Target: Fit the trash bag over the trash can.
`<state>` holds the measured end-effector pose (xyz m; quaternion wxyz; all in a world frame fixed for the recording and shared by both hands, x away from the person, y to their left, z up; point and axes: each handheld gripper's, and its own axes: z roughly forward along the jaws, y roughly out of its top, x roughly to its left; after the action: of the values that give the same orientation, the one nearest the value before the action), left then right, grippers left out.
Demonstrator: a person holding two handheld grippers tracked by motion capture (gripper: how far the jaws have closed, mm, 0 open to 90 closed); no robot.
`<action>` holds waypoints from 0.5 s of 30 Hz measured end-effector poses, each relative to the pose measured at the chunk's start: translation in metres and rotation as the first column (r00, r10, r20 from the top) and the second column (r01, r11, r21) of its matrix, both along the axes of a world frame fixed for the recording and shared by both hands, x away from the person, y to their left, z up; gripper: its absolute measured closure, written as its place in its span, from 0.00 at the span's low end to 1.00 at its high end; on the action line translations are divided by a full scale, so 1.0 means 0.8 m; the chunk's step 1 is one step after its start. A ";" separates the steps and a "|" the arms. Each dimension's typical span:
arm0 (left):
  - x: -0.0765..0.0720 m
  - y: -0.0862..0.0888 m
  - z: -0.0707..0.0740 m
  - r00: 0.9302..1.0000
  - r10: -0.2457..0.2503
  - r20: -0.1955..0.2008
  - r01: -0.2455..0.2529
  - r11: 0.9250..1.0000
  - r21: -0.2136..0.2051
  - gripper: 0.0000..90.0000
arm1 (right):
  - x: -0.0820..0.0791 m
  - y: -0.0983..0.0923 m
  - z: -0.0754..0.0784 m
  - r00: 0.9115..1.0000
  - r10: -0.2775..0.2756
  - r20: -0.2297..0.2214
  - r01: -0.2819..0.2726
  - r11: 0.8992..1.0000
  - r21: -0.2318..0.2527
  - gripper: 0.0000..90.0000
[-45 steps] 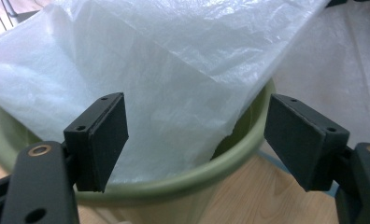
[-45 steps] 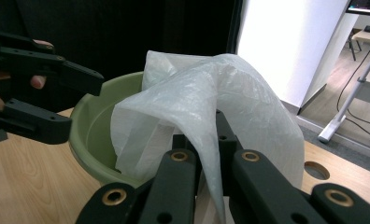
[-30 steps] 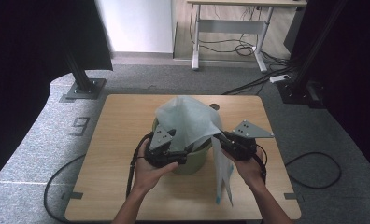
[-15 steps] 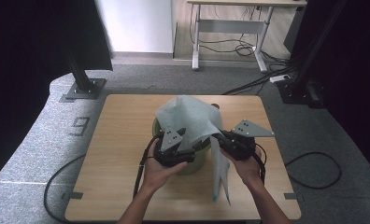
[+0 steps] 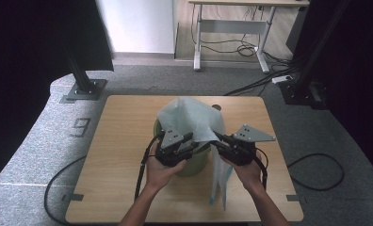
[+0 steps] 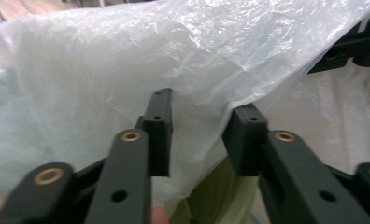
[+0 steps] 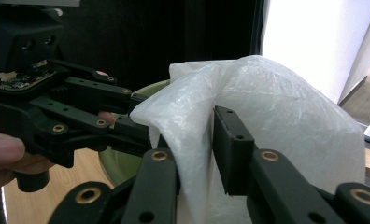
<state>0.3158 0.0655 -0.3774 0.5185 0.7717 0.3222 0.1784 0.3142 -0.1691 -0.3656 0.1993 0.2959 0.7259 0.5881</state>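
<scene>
A thin translucent white bag (image 5: 189,117) drapes over a pale green bin (image 5: 196,162) on the wooden table (image 5: 123,141). My left gripper (image 5: 195,145) is at the bin's near-left rim. Its jaws have just been closing, and in the left gripper view (image 6: 202,135) a gap still shows, with the bag's edge (image 6: 127,60) lying across it above the bin (image 6: 211,196). My right gripper (image 5: 218,139) is at the bin's right side. Its jaws (image 7: 197,149) have just been opening and stand apart, with a loose fold of the bag (image 7: 276,107) between them. The left gripper (image 7: 138,119) faces it closely.
A long flap of the bag (image 5: 220,183) hangs over the bin's right side down onto the table. Black cables (image 5: 142,174) trail from both grippers toward the table's near edge. Dark stands and a desk frame (image 5: 231,33) are on the floor beyond.
The left gripper has shifted slightly right toward the bag over the bin. The right hand and the hanging flap have stayed where they were.
</scene>
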 end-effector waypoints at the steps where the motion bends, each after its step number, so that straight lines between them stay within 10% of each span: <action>1: 0.000 0.000 0.000 1.000 -0.007 -0.007 0.007 1.000 -0.003 0.76 | -0.001 0.000 -0.002 1.000 0.004 0.000 -0.004 1.000 0.003 0.82; 15: 0.010 0.006 0.002 0.999 -0.010 -0.043 0.006 0.996 -0.091 0.98 | -0.035 -0.003 -0.050 0.999 -0.053 0.012 0.052 0.997 0.052 0.50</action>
<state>0.3238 0.0699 -0.3760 0.5466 0.7524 0.3381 0.1446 0.2865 -0.1711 -0.4053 0.2117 0.3161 0.7010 0.6032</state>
